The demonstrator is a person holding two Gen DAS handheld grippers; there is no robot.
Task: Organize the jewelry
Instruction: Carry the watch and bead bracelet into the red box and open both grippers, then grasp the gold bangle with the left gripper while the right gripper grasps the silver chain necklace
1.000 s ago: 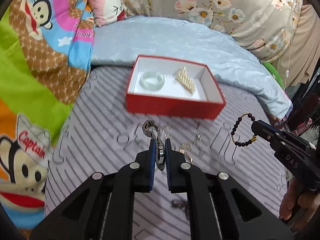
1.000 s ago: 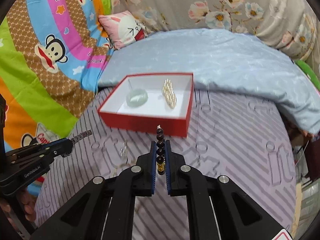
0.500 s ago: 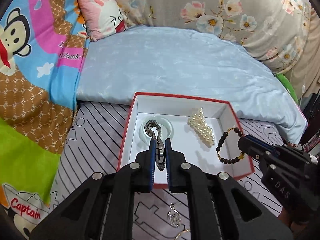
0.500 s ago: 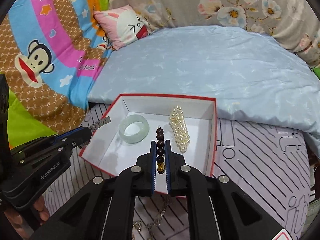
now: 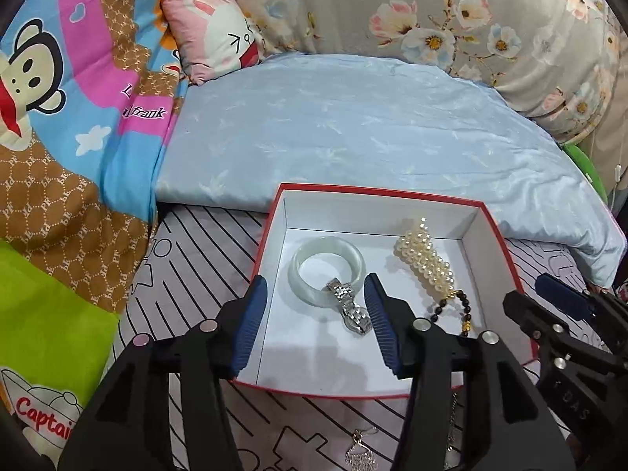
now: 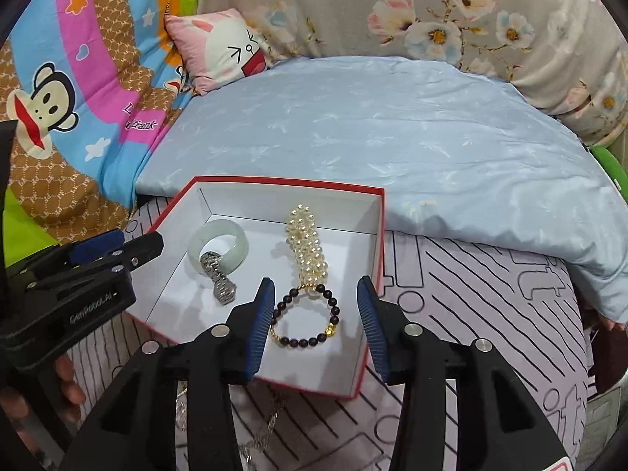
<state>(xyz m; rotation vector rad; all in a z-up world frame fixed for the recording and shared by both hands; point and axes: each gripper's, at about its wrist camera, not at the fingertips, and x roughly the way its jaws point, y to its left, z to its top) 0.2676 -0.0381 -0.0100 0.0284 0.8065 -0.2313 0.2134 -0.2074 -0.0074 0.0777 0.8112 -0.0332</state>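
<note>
A red box with a white inside [image 5: 506, 251] [image 6: 375, 243] lies on the striped mat. In it are a pale jade bangle [image 5: 302, 257] [image 6: 235, 241], a pearl piece [image 5: 426, 261] [image 6: 308, 239], a silver watch band [image 5: 349, 306] [image 6: 218, 278] leaning on the bangle, and a dark bead bracelet [image 5: 451, 306] [image 6: 306, 316]. My left gripper [image 5: 316, 324] is open over the box with the watch band lying between its fingers. My right gripper [image 6: 316, 325] is open around the bead bracelet, which lies on the box floor.
Silver chains and an earring [image 5: 359, 455] [image 6: 263, 435] lie on the mat in front of the box. A light blue quilt [image 5: 353, 137] lies behind the box. A cartoon blanket [image 5: 59, 137] is at the left, a pink pillow [image 5: 212, 45] at the back.
Both grippers moved over the box and opened. The watch band dropped from the left one onto the bangle; the bead bracelet dropped from the right one onto the box floor.
</note>
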